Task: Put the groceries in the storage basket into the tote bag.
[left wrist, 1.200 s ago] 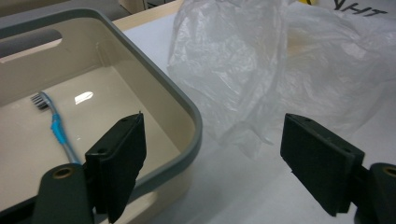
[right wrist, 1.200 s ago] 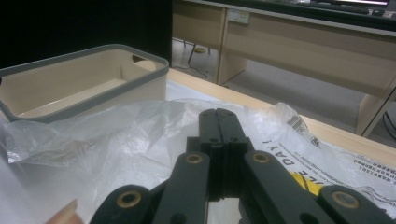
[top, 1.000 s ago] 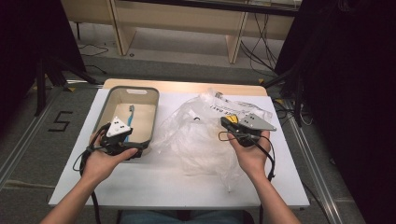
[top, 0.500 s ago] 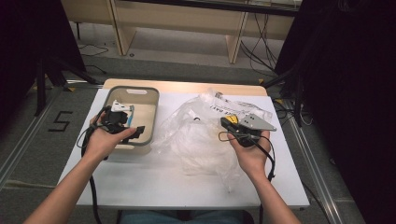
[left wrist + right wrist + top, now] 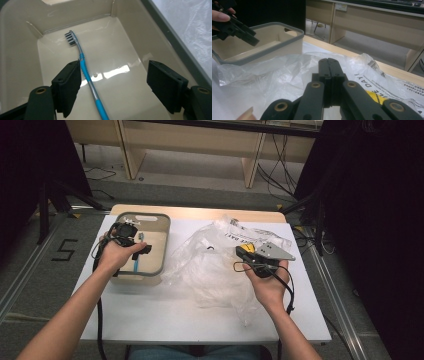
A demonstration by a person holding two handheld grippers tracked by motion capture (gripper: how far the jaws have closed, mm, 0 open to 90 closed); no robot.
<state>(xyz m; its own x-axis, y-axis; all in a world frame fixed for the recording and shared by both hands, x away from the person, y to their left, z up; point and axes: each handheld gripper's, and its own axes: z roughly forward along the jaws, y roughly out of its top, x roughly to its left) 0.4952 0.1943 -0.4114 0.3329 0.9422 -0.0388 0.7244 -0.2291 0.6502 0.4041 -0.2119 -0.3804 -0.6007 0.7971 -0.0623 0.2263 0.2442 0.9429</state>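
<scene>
A blue and grey toothbrush [image 5: 138, 261] [image 5: 86, 72] lies on the floor of a beige bin [image 5: 165, 227] [image 5: 20, 50] with a grey rim. My left gripper [image 5: 144, 249] [image 5: 115, 72] leans in over the bin's left rim, open. Its jaws have just been closing a little; the toothbrush lies between them, close by the left pad [image 5: 71, 80], and no pad presses on it. My right gripper [image 5: 241, 252] [image 5: 328, 62] rests on a crumpled clear plastic bag [image 5: 210, 265] [image 5: 262, 80], shut, with nothing seen between its jaws.
The bin and the bag sit side by side on a white table [image 5: 150, 312] with a wooden far edge. Printed lettering and a yellow patch show on the bag near the right hand. Wooden desk legs and cables stand on the floor beyond.
The left hand has moved from the bin's near end toward its far left rim, with the jaws now pointing into the bin over the toothbrush. The right hand has stayed still.
</scene>
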